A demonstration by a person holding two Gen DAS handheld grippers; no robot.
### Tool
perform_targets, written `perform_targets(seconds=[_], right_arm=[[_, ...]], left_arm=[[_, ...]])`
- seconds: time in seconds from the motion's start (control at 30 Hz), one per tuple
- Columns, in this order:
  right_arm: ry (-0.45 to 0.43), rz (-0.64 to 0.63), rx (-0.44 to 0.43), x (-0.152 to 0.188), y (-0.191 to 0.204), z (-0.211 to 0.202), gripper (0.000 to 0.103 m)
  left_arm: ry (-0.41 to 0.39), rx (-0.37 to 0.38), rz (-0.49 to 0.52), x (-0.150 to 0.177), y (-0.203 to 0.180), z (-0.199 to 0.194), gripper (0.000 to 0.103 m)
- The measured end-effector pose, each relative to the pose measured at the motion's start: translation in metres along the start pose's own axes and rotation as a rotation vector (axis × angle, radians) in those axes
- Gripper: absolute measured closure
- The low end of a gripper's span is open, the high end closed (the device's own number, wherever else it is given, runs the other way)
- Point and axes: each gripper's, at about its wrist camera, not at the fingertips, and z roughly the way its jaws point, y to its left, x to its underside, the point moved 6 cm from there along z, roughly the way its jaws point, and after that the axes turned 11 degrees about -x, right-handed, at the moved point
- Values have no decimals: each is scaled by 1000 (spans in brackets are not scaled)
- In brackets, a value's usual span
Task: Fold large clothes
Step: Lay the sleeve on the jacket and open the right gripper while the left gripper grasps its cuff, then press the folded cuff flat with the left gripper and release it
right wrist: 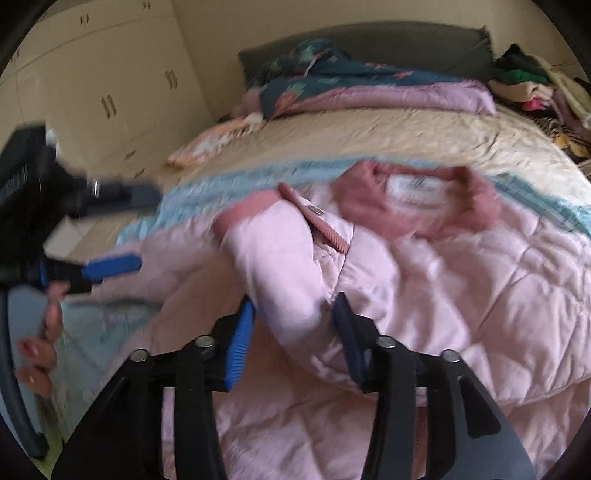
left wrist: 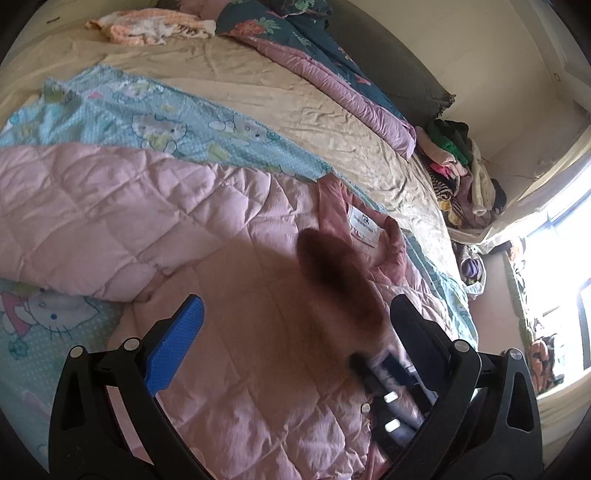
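Note:
A pink quilted jacket [left wrist: 155,206] lies spread on a light-blue cartoon-print sheet [left wrist: 155,110] on the bed. Its darker pink collar with a white label [left wrist: 364,225] points toward the headboard. My left gripper [left wrist: 295,314] is open and empty, hovering above the jacket's body. It also shows at the left of the right wrist view [right wrist: 122,229]. My right gripper [right wrist: 295,306] is shut on a folded sleeve of the jacket [right wrist: 280,266] and holds it raised over the body, just below the collar [right wrist: 417,199].
A beige bedspread [left wrist: 295,96] covers the bed. A purple-and-navy duvet [right wrist: 369,92] lies along the grey headboard. An orange-and-white cloth [left wrist: 147,26] lies at a far corner. A pile of clothes [left wrist: 461,173] sits at the bedside. Cream wardrobes [right wrist: 103,74] stand at the left.

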Motion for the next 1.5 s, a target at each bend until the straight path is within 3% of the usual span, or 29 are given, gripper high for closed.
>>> perform_targets(seconds=[0.13, 0.27, 0.47, 0.57, 0.7, 0.8, 1.1, 1.17, 1.33, 1.5], right_arm=[[54, 42, -61, 19, 7, 9, 30], [47, 87, -97, 24, 4, -8, 29], [-13, 154, 24, 31, -45, -64, 29], [-54, 205, 100, 34, -78, -97, 29], [-112, 267, 200, 37, -121, -140, 29], [-134, 297, 256, 41, -142, -164, 27], [-165, 314, 292, 42, -163, -189, 22], [-158, 314, 301, 38, -166, -186, 16], [-55, 274, 314, 32, -173, -156, 16], [26, 262, 319, 34, -185, -131, 16]], left_arm=[[60, 23, -22, 10, 3, 12, 8], [135, 33, -43, 24, 5, 33, 8], [225, 82, -53, 49, -6, 65, 8], [232, 86, -24, 57, -17, 74, 10], [231, 127, 72, 68, -41, 78, 38], [175, 49, 192, 68, -53, 75, 84], [17, 38, 243, 13, -52, 33, 90], [33, 21, 248, 13, -45, 37, 90], [99, -29, 229, 32, -24, 66, 90], [116, -47, 221, 43, -12, 76, 88]])
